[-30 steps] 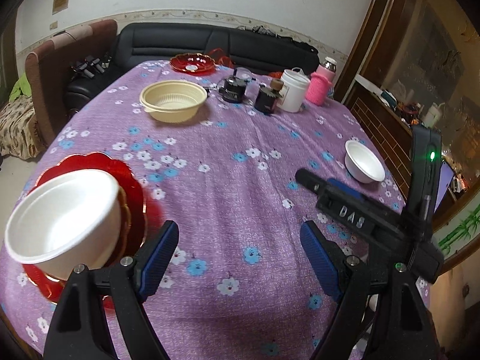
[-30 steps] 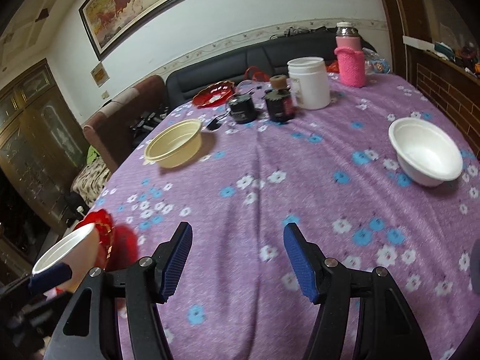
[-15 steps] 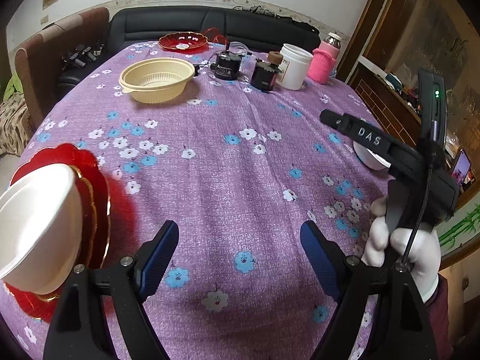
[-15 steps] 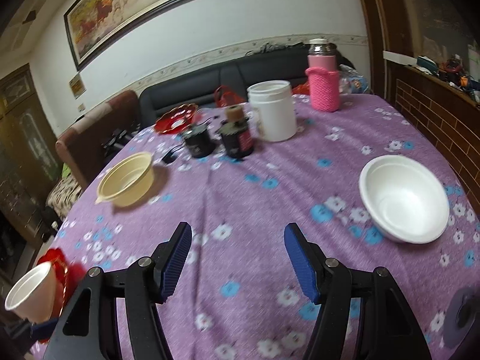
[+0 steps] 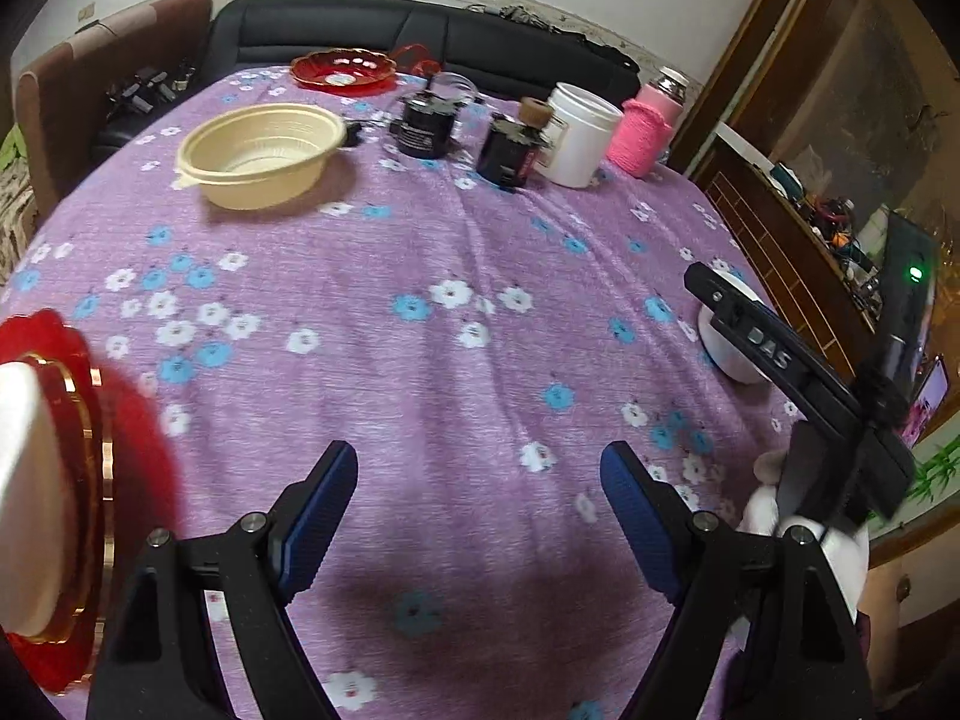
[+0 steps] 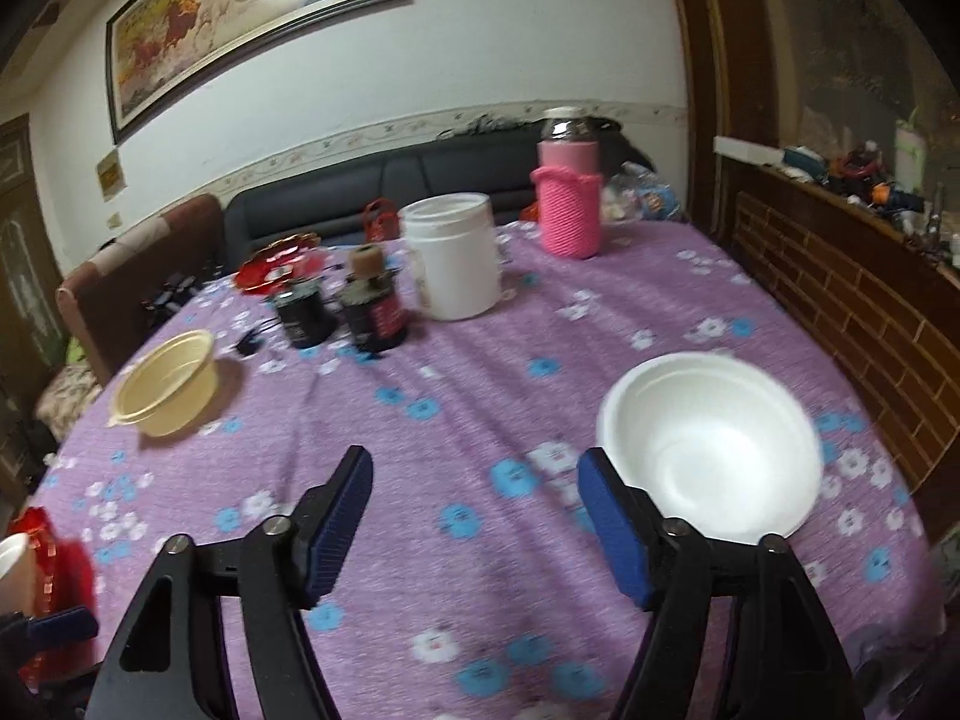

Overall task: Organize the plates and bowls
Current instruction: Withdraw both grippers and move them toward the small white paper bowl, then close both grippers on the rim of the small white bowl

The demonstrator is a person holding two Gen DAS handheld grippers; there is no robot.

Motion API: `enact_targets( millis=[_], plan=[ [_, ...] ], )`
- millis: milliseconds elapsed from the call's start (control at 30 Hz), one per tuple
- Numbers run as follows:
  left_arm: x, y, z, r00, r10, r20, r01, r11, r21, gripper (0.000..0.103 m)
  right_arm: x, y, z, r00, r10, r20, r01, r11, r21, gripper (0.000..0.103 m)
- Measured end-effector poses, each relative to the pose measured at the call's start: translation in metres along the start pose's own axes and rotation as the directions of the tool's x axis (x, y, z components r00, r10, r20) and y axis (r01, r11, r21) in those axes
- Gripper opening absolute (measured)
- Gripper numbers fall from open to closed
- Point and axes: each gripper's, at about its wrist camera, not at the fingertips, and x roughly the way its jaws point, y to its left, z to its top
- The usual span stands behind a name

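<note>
**Bowls: your right gripper is lining up on the white one**

Bowls and plates sit spread out on the purple flowered tablecloth [image 5: 456,324]. The white bowl [image 6: 711,447] has come much nearer in the right wrist view than a second ago. It now lies just past the right finger of your right gripper [image 6: 474,516], a little off to the side, not between the fingers. That gripper's jaws are opening wider right now, and nothing is between them. So it looks like you are getting ready to pick this bowl up.

Your left gripper [image 5: 480,510] hangs over bare cloth. Its jaws are wide open and hold nothing. At the left edge of its view, a white bowl [image 5: 24,498] sits on a red plate [image 5: 120,438] with a gold rim. That pair has slid further to the edge than before, so your left hand seems to be leaving it there.

A yellow bowl [image 5: 261,153] and a second red plate [image 5: 343,68] wait at the far side, well apart from both grippers. Jars and a pink bottle [image 6: 570,204] stand near them.

My guess is the stack on the red plate is where the bowls go next.
</note>
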Motion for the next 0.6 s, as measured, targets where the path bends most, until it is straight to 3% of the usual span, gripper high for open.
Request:
enact_targets(
  millis=[100,233,300,333,367,500,600],
  plan=[
    [0.009,-0.008,-0.003,1.0,-0.015,-0.023,0.016,1.0,0.019,0.082,0.018,-0.015,0.001,0.997,-0.077,-0.031,0.077,0.997,-0.003,0.077],
    [0.014,-0.008,-0.005,0.999,-0.015,-0.037,0.016,1.0,0.026,0.082,0.038,-0.035,-0.002,0.99,-0.102,-0.097,0.106,0.994,0.037,0.077],
    [0.013,-0.006,-0.005,0.999,-0.011,-0.034,0.012,1.0,0.024,0.082,0.046,-0.04,-0.005,0.988,-0.097,-0.121,0.103,0.994,0.039,0.064],
    [0.012,-0.004,-0.005,0.999,-0.009,-0.031,0.01,1.0,0.021,0.082,0.048,-0.04,-0.006,0.987,-0.092,-0.13,0.097,0.995,0.039,0.04],
    [0.011,-0.003,-0.005,1.0,-0.008,-0.029,0.008,1.0,0.019,0.082,0.052,-0.039,-0.007,0.985,-0.08,-0.155,0.087,0.996,0.036,0.022],
    [0.007,0.001,-0.003,1.0,-0.002,-0.018,0.002,1.0,0.007,0.082,0.05,-0.033,-0.009,0.985,-0.022,-0.173,0.029,0.999,0.039,0.02],
    [0.006,0.0,-0.003,1.0,0.003,-0.015,-0.003,1.0,0.008,0.082,0.035,-0.024,-0.006,0.974,0.149,-0.172,-0.138,0.988,0.075,0.019]
  ],
)
